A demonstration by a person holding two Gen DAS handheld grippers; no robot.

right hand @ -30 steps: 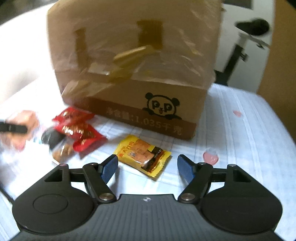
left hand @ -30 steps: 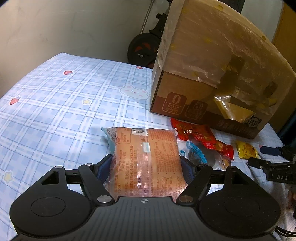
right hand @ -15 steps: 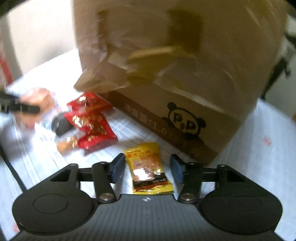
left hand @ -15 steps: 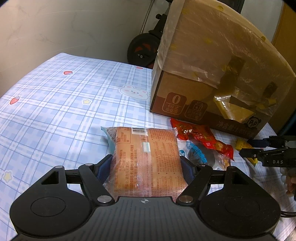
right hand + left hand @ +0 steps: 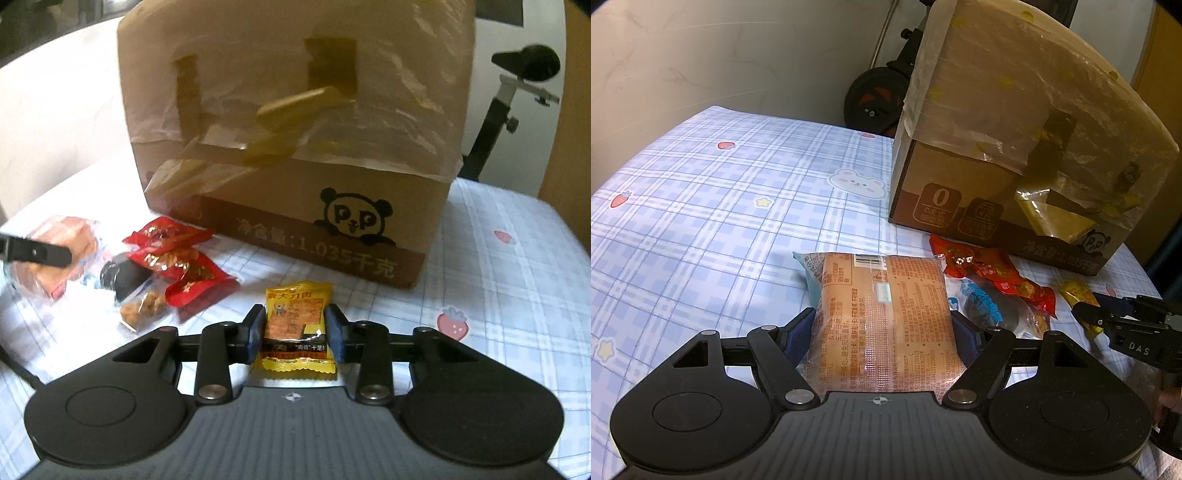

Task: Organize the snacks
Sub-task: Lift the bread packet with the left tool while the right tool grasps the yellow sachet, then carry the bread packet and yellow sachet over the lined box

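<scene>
Since the earlier frame, the right gripper (image 5: 295, 326) had swung over the yellow snack packet (image 5: 296, 325), which now lay between its closing jaws, at 6 o'clock from the cardboard box (image 5: 295, 147). At 9 o'clock lay the red packets (image 5: 177, 258). Unmoved, the left gripper (image 5: 882, 332) pinched the orange bread packet (image 5: 882, 314) above the checked tablecloth (image 5: 701, 206).
</scene>
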